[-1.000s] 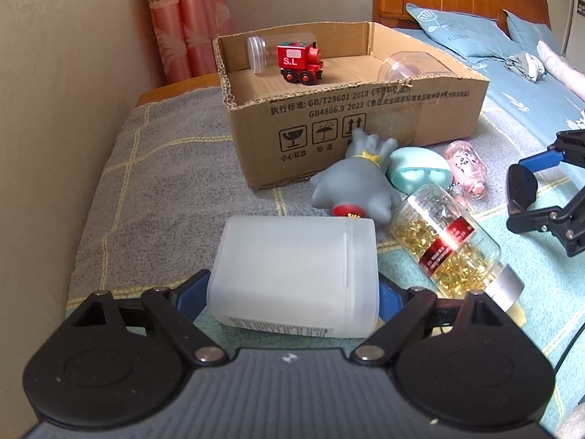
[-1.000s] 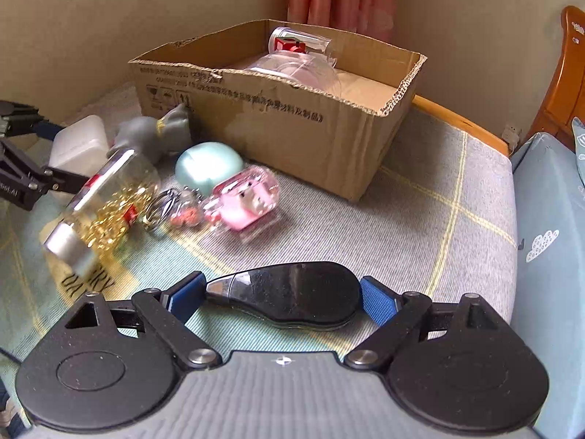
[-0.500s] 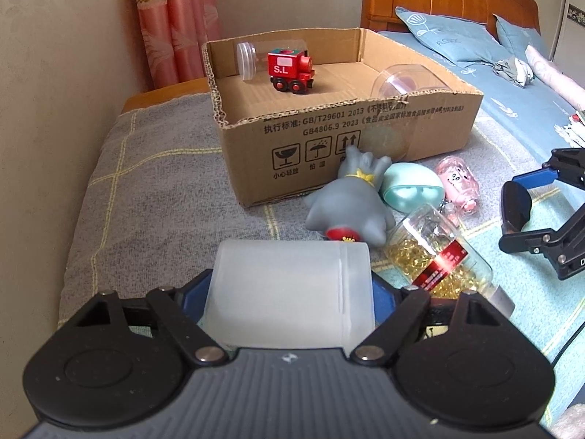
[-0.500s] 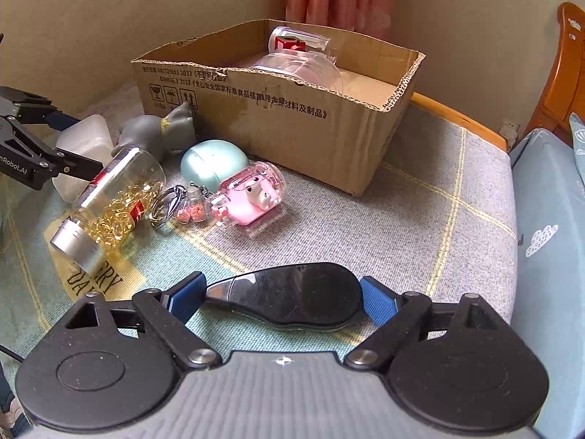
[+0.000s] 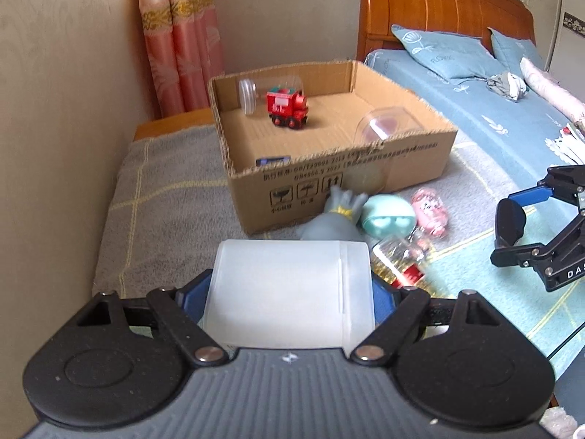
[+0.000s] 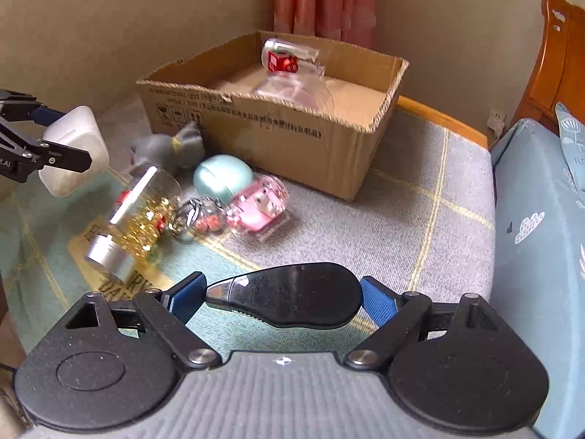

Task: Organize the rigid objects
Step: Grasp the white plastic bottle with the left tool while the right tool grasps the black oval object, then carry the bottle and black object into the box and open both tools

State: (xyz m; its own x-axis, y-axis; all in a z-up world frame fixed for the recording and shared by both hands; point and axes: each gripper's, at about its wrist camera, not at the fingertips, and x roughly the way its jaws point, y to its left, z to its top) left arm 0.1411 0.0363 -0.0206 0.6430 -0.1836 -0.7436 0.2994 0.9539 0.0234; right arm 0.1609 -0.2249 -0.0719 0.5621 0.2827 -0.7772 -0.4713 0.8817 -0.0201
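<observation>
My left gripper [image 5: 289, 292] is shut on a white translucent plastic container [image 5: 289, 314], held above the blanket; the same grip shows in the right wrist view, container [image 6: 76, 146]. My right gripper [image 6: 283, 298] is shut on a glossy black oval object [image 6: 292, 294], also lifted; in the left wrist view that gripper [image 5: 523, 226] hangs at the right. An open cardboard box [image 5: 329, 172] stands ahead, with a red toy train [image 5: 287, 109], a clear jar [image 5: 270, 89] and a clear dome [image 5: 384, 126] inside.
In front of the box lie a grey soft toy [image 6: 168, 146], a teal egg-shaped case [image 6: 223, 179], a pink keychain bottle [image 6: 259, 205] and a bottle of golden capsules [image 6: 135, 219]. A wall runs along the left, and a bed with blue pillows [image 5: 446, 55] is on the right.
The left jaws closed on the white container and lifted it off the blanket. The right gripper rose a little with the black object in it.
</observation>
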